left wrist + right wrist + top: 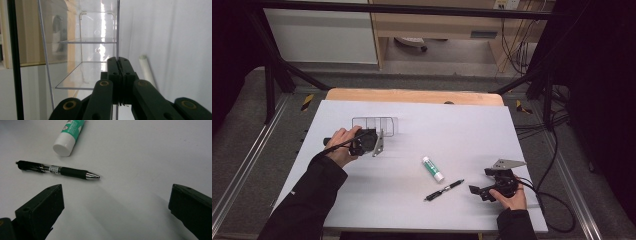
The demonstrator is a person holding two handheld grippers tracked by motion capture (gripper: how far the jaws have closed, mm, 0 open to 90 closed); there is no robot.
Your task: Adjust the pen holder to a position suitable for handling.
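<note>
Your left gripper (379, 142) is pinched on the wall of the clear organizer (374, 125) at the bench's far left; pull sideways and it may slip free. Your right gripper (482, 190), spread wide, sits near the pen (444, 190), which could roll if nudged.

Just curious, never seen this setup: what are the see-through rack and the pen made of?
The rack looks like clear glossy acrylic: you see through it and it glints. The pen seems black plastic with a clear barrel and shiny metal-looking tip.
</note>
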